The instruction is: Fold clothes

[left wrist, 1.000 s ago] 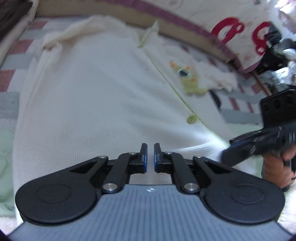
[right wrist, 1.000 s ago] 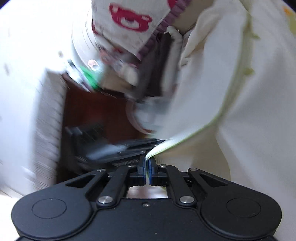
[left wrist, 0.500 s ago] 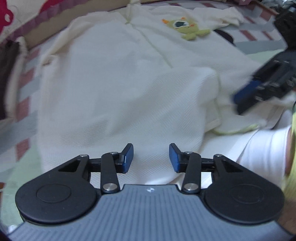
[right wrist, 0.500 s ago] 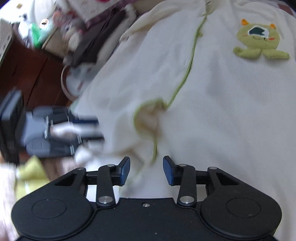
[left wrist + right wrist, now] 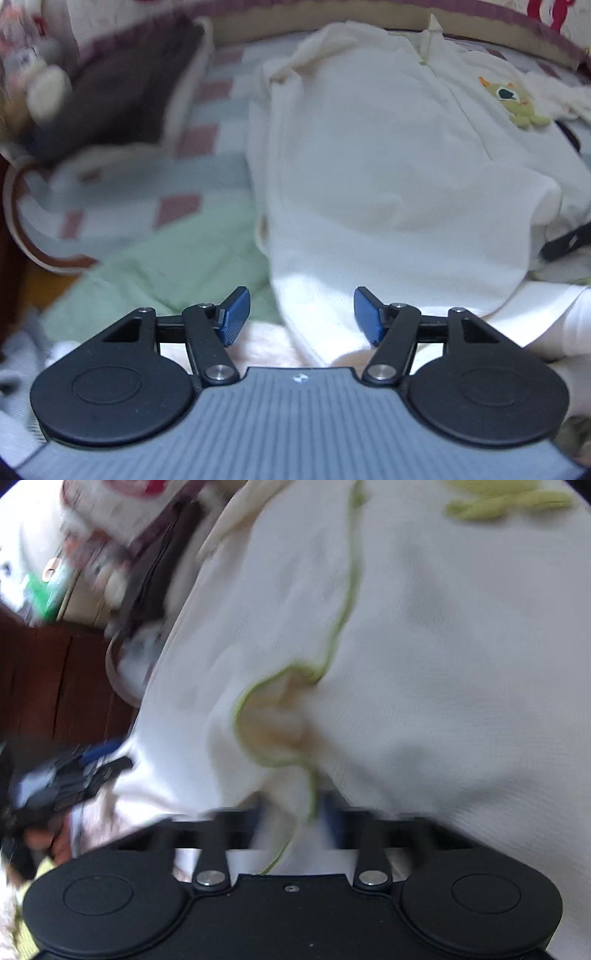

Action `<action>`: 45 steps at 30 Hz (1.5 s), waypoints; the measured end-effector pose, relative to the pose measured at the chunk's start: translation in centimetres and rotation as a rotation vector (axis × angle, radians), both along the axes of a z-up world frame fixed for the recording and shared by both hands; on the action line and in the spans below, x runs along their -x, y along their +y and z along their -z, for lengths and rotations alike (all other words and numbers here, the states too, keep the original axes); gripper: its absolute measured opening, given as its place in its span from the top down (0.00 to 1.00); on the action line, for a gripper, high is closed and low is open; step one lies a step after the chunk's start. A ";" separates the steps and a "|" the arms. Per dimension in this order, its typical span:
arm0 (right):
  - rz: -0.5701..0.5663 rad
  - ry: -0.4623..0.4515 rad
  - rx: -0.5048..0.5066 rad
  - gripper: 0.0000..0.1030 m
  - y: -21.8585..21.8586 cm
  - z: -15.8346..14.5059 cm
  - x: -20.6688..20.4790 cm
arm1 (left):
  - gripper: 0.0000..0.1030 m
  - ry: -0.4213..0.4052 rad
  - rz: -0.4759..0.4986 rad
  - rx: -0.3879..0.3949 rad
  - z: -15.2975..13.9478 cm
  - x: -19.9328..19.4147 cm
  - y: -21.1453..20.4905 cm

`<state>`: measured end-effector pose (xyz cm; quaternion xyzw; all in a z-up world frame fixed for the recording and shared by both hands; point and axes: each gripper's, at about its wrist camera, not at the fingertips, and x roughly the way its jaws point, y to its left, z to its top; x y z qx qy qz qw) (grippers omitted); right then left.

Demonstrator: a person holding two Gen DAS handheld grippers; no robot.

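A cream knit cardigan (image 5: 388, 166) with green piping and a green monster patch (image 5: 517, 99) lies spread on a patchwork quilt. My left gripper (image 5: 301, 317) is open, its blue pads either side of the cardigan's near left hem corner. In the right wrist view the cardigan (image 5: 443, 646) fills the frame, with a bunched fold of green-edged front (image 5: 273, 723) just ahead. My right gripper (image 5: 291, 819) is open and blurred, with the green-trimmed edge lying between its fingers. The left gripper (image 5: 74, 775) shows at the left there.
A quilt with green (image 5: 166, 258), pink and grey patches lies under the cardigan. A dark brown garment (image 5: 122, 88) lies at the back left. A round hoop-like rim (image 5: 22, 229) sits at the quilt's left edge. Dark wooden furniture (image 5: 48, 683) stands beyond the bed.
Both grippers were shut a second ago and have opened; the right one let go of the green-trimmed edge. The left gripper opened wider and swung left towards the hem corner. The right gripper moved closer to the fold.
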<state>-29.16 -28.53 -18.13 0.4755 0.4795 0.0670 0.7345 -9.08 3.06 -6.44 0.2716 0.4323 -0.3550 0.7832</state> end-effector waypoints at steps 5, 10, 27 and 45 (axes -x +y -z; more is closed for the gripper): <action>0.005 -0.131 -0.256 0.95 -0.4 -3.4 1.0 | 1.00 -0.134 0.006 0.150 -2.2 1.7 1.4; -0.078 -0.117 -0.120 0.95 0.2 -6.4 3.1 | 1.00 -0.204 -0.135 0.140 -4.2 1.1 4.6; -0.234 -0.232 0.760 0.61 2.2 -15.4 -7.0 | 0.54 0.279 -0.365 0.419 0.7 -13.3 -0.1; -0.381 -0.320 0.683 0.56 8.4 -9.2 -27.0 | 0.95 0.324 -0.285 0.305 9.7 -19.2 -3.0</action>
